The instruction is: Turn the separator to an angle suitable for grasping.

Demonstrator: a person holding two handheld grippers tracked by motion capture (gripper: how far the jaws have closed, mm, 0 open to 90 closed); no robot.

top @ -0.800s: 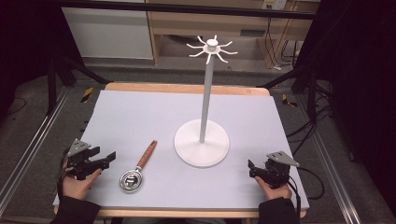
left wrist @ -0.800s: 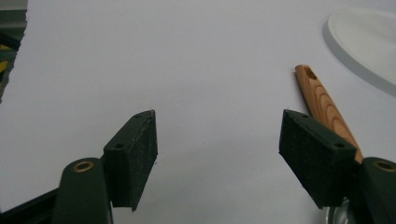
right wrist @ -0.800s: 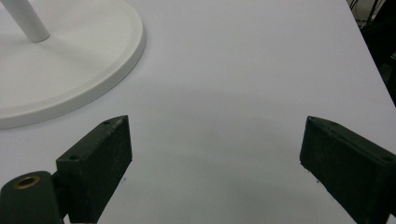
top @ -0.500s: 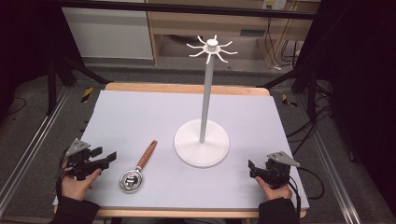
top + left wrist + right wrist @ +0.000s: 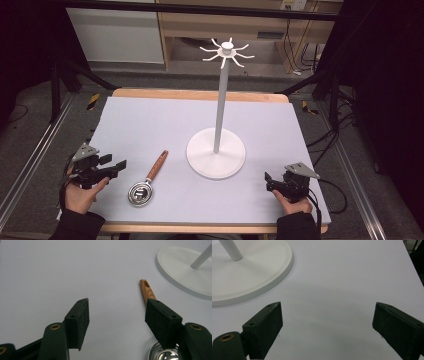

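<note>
Pale grey table top with a wooden edge, dark floor and cables around it, shelving behind.

Left side: left gripper held in the person's left hand at the near left corner of the table, pointing toward the middle. Left gripper view: jaws spread wide, nothing between the pads, bare table under them.

Just right of that gripper: small metal strainer with a wooden handle, flat on the table. Bowl end near the front edge, handle running away and slightly right toward the stand. Gripper and strainer apart, not touching. In the left gripper view the handle tip shows above the right-hand jaw and the rim of the bowl below it; both lie beyond the jaw, not within the gap.

Centre-right: white stand, round base flat on the table, upright pole, ring of short hooks at the top. Hooks bare.

Right side: right gripper in the right hand at the near right corner, well apart from the strainer. Right gripper view: jaws wide apart, nothing held, edge of the stand base ahead to the left.
</note>
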